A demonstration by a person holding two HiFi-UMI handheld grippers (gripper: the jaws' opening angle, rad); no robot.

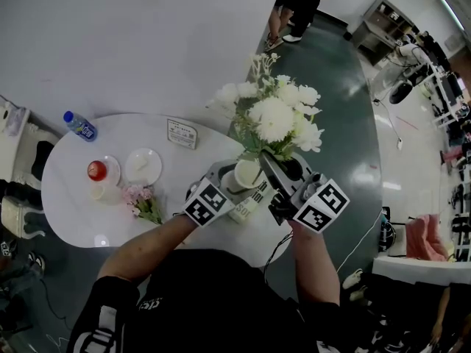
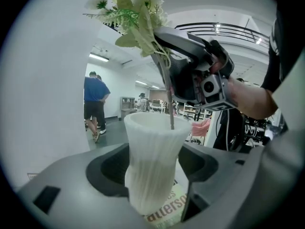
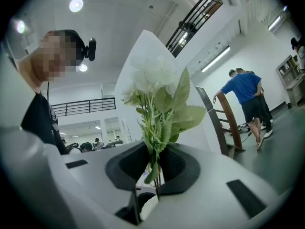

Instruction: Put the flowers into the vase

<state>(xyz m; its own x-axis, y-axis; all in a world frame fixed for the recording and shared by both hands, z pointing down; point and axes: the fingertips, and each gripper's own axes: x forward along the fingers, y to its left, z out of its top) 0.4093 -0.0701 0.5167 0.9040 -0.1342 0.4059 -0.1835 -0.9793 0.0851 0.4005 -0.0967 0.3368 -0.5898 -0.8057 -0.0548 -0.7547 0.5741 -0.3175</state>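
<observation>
Dark green floor all round, and a round white bench (image 1: 73,219) right under me with everything on it. My left gripper (image 2: 155,175) has its fingers (image 2: 71,190) closed on the ribbed white vase (image 2: 155,161). They clasp it low at the waist, and it stands upright on a printed sheet (image 2: 167,209) at the near right edge of the bench. My right gripper (image 3: 155,168) has its fingers (image 3: 86,175) clamped on the green stems of the white flowers (image 3: 152,80), with the blooms standing up above them. Here's what the move turns on: the main stem (image 2: 167,94) runs almost straight up and down. The vase mouth sits directly beneath my right fingers, a touch to their left in the head view. In the left gripper view the stem's lower end meets the rim and looks to be just inside the opening, though I can't see how deep it goes. So the stem's long axis and the vase's axis are close to lined up, and I judge the rest of the path is plain downward. The right hand is the one to travel while the left only steadies. The risk I see is the low leaves catching on the rim and tipping the vase against my left fingers. Further left on the bench, well apart from all this, lies a small bunch of pink flowers (image 1: 140,197), flat on its side, beside a white plate (image 1: 143,165). I reckon that bunch is for later; the white bunch goes in first.
</observation>
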